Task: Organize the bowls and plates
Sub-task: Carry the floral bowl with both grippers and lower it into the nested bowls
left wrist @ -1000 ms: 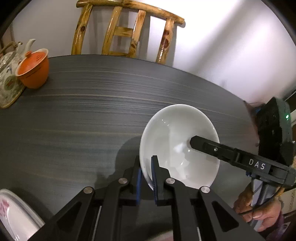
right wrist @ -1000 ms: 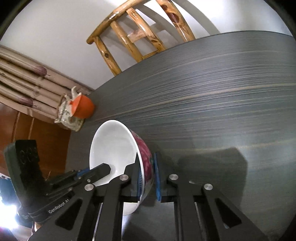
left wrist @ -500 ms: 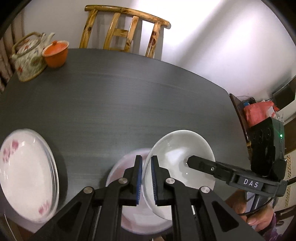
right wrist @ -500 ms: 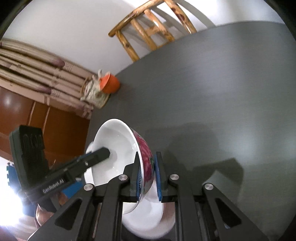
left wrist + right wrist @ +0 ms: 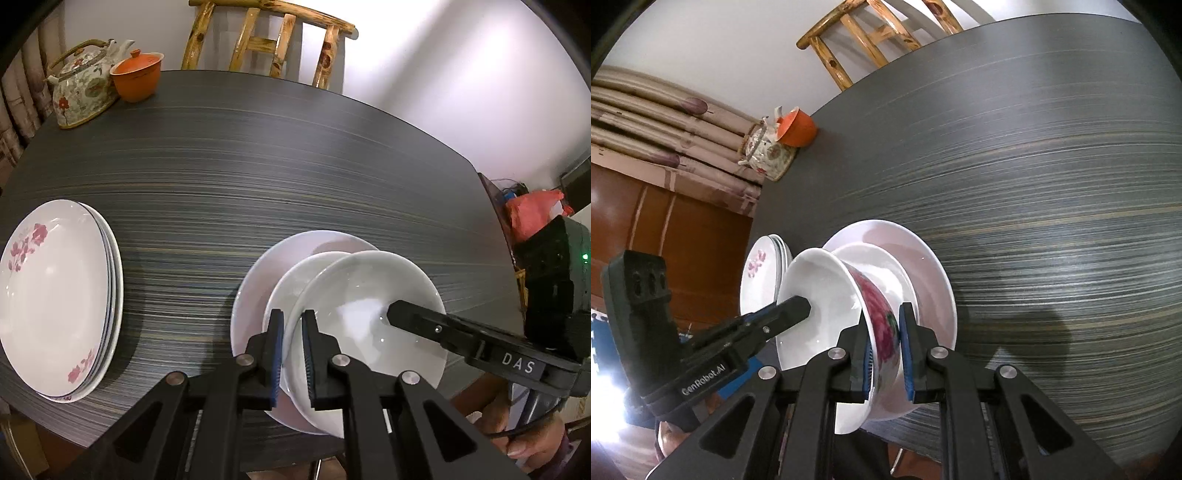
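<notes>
Both grippers pinch the same bowl: your left gripper (image 5: 292, 354) is clamped narrow on the near rim, and your right gripper (image 5: 884, 350) is clamped narrow on the opposite wall, one finger inside, one on the floral outside. That bowl (image 5: 364, 314) hangs tilted between them, just above a second bowl (image 5: 295, 280) nested on a pink plate (image 5: 255, 277) ahead of the fingers. Expect glazed ceramic: stiff, fairly heavy, slick and chippable, so keep gripping the rim squarely and lower it gently. Left of your left gripper, well apart, a stack of floral plates (image 5: 55, 295) sits on the counter (image 5: 258, 166).
</notes>
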The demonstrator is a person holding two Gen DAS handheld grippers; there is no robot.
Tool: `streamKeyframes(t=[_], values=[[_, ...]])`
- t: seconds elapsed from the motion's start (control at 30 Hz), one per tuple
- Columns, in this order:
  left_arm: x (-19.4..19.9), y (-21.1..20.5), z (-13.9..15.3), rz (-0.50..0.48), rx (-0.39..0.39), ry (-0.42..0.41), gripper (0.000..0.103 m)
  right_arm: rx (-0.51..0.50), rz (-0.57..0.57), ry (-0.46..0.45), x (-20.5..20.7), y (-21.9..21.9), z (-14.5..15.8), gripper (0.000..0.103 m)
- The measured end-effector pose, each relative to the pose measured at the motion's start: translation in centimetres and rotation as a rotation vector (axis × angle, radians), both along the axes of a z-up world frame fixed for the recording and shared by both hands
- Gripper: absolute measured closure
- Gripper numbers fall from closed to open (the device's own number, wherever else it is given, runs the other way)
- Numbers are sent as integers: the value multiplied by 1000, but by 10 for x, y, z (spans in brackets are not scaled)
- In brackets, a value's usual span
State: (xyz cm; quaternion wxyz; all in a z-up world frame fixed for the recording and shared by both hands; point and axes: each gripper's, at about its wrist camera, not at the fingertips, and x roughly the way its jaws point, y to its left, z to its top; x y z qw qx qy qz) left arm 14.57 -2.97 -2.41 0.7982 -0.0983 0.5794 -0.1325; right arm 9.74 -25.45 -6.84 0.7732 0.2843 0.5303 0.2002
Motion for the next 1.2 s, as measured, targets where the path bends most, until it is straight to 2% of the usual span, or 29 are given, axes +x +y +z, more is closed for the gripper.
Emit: streamKeyframes(t=[0.37, 0.67, 0.73, 0.77, 0.8, 0.97, 1.2], values=[[-2, -11, -1, -20, 57, -41, 92, -57, -2, -23, 12, 15, -1, 90], [-2, -7, 1, -23, 39, -38, 83, -64, -9, -57, 5, 15, 0, 87], [-1, -5, 2, -15, 56, -38, 74, -75, -12, -69, 3, 16, 2, 87], [-1, -4, 3, -8, 66, -40, 65, -73, -16, -73, 3, 15, 3, 87], [-2, -1, 4, -1, 65, -52, 64, -72, -19, -77, 3, 14, 4, 87], [-3, 6, 5, 14, 55, -60, 64, -113, -30, -130, 2, 13, 14, 81], [-12, 20, 9, 39, 0, -86, 64, -57, -49, -127, -1, 5, 12, 81]])
